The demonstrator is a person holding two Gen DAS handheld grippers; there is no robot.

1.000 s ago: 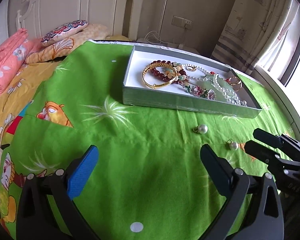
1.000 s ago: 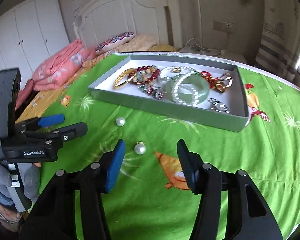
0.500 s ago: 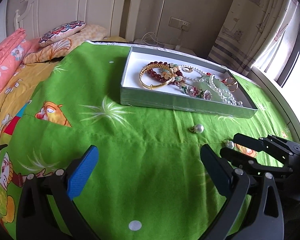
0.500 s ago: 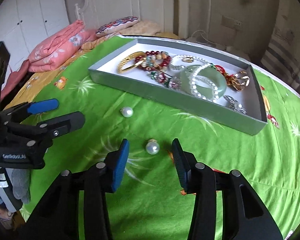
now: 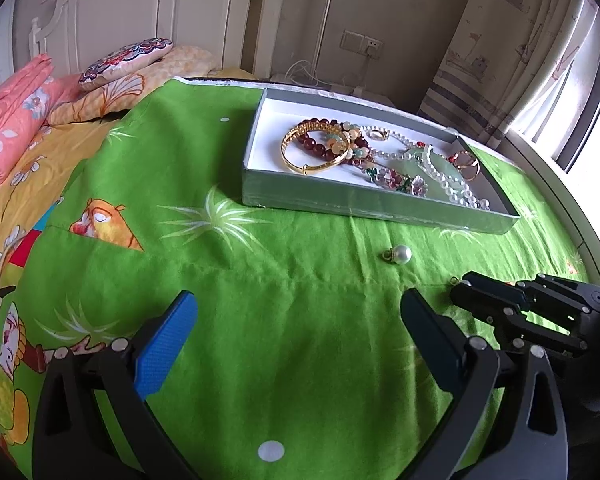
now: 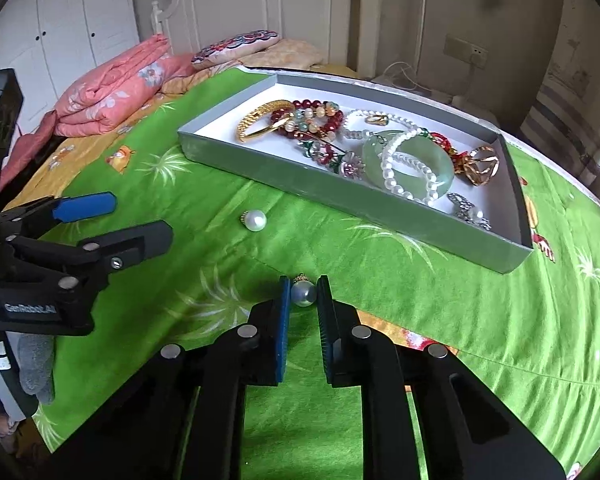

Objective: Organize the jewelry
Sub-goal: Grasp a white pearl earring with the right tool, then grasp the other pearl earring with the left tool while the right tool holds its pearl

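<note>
As its jaws closed, right gripper [image 6: 303, 295] clamps round glossy pearl earring [image 6: 303, 293] | left gripper [image 5: 298, 326] apart

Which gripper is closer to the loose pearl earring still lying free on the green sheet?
Right. The right gripper, shut on the other pearl, sits just short of the loose pearl earring. The left gripper hangs open farther back toward the sheet's near edge.

The left gripper [image 6: 112, 220] has white letters on its black side, at about nine o'clock. They say "GenRobot.AI". No other words can be read.
</note>
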